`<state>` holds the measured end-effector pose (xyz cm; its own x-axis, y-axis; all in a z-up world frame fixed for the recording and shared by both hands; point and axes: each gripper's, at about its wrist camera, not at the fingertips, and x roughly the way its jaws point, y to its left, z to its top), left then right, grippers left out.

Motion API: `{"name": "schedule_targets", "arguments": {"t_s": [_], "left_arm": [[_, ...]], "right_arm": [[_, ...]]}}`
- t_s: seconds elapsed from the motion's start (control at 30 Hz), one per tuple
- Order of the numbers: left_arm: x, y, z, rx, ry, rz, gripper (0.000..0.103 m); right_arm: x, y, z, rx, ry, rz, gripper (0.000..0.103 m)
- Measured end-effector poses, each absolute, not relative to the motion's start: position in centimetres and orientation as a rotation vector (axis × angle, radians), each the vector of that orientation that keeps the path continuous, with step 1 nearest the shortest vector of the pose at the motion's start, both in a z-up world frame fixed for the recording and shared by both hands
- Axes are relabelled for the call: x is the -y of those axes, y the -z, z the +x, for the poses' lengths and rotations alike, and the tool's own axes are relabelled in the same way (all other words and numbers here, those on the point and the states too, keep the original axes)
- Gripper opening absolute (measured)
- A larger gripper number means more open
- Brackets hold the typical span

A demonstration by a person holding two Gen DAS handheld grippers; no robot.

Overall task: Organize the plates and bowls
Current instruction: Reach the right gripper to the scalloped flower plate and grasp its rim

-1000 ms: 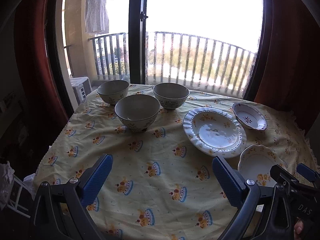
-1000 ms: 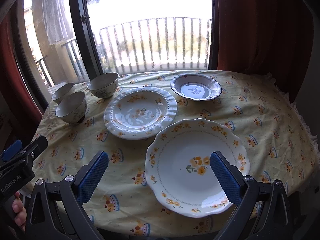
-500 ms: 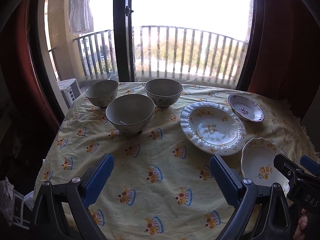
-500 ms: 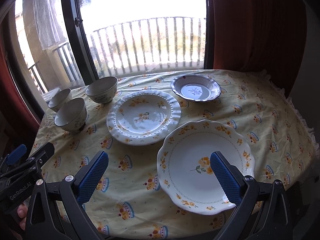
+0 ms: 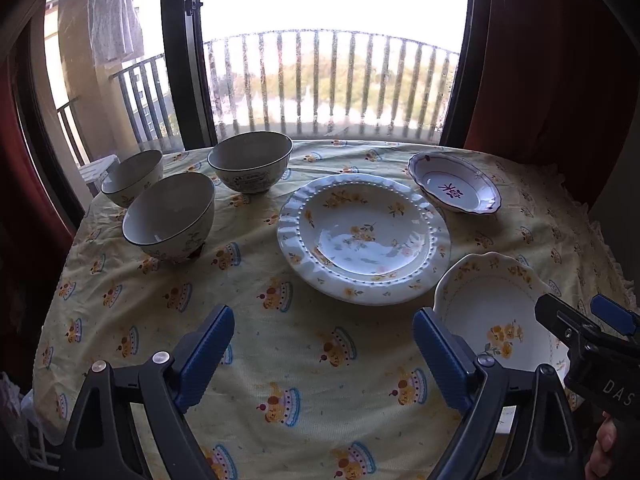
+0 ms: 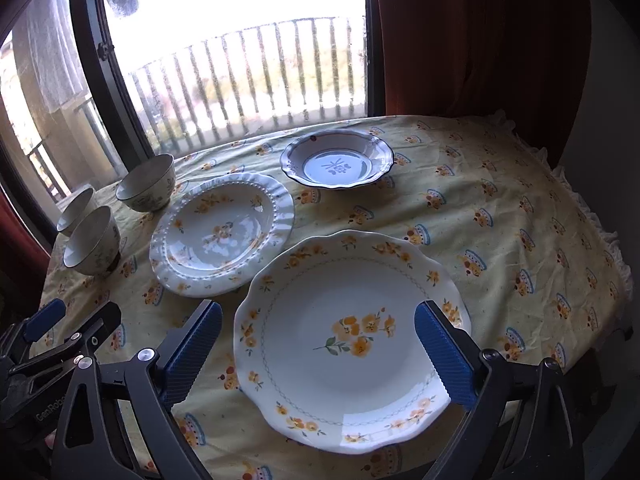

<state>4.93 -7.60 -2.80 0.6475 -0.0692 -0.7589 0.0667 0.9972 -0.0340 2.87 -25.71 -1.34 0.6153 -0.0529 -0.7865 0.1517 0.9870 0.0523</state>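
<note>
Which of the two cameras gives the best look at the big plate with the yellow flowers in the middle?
The right wrist view: the scalloped plate lies nearly whole and close, only its edge hidden behind the fingers. The left wrist view shows part of it, at the lower right, cut off by the other tool.

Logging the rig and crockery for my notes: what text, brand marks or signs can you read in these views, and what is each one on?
"DAS": white letters on the black body of the right gripper, cut off by the frame edge.
"GenRobo": on the black body of the left gripper, running out of view.
A purple mark at the centre of the small dish: decorative, not readable as text.
The bowl has a printed band, too small to read.
</note>
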Motion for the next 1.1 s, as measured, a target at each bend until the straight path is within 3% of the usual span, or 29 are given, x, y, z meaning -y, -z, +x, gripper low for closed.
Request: {"name": "schedule_targets", "arguments": {"t_s": [0.8,1.1], "left_arm": [[17.4,11.3,7.5,-1.101,-0.097,-0.093,0.078],[19.1,11.9,8.0,-1.135,-0.121,-0.096,0.074]], "right_arm": [[34.2,9.0,8.7,-1.098,-0.078,-0.006,0.09],[36.0,10.3,9.7,-1.155,-0.082,0.013,0.086]]}}
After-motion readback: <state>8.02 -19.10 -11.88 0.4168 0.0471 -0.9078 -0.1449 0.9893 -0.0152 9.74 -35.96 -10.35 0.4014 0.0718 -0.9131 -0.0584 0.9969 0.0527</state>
